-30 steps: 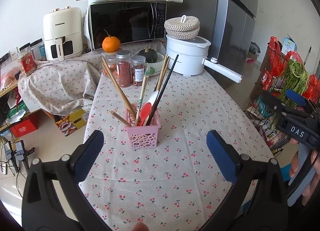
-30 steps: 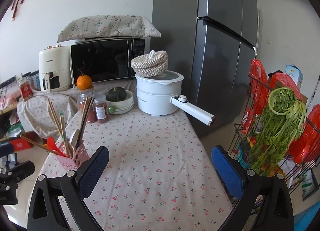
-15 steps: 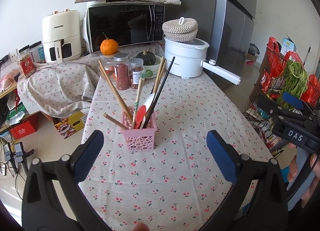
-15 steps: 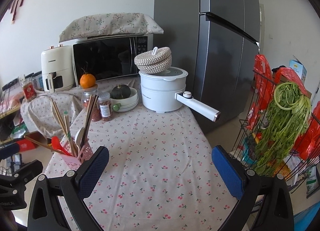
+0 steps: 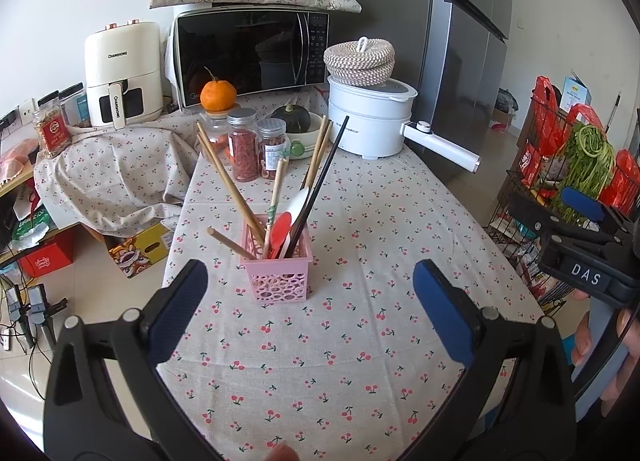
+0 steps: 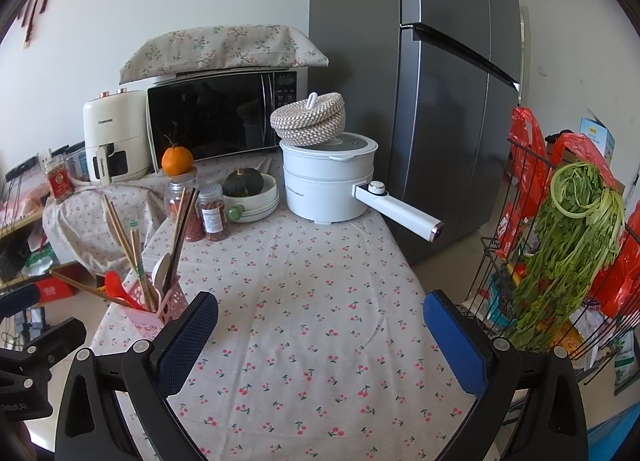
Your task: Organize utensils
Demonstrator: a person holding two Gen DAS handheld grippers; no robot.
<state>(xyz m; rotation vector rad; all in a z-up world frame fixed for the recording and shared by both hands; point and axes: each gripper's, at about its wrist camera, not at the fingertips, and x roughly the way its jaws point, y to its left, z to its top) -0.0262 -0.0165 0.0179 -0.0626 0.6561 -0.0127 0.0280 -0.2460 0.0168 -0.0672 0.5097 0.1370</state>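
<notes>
The utensils all stand in the pink basket [image 5: 276, 275] near the left edge of the table [image 5: 380, 221]: wooden chopsticks [image 5: 230, 185] leaning left, a black pair [image 5: 316, 191] leaning right, a red spoon [image 5: 278, 231] and a white spoon [image 5: 296, 201] between them. One wooden stick [image 5: 226, 241] lies low over the basket's left rim, sticking out sideways.

The left hand-held gripper [image 5: 308, 313] hangs wide open and empty, just on the near side of the basket and lined up with it. The right hand-held gripper [image 6: 320, 345] is also spread wide with nothing in it, over bare tablecloth to the right of the basket, well apart from it.

With no loose utensils visible on the cloth, the gathering looks done or nearly so; this reads as a pause to check the result. If anything is left, it is probably that sideways stick. Tidying it would call for the left hand-held gripper to go in over the near rim, close on the stick above the basket, and tip it upright without dragging the light basket or knocking the leaning chopsticks.
</notes>
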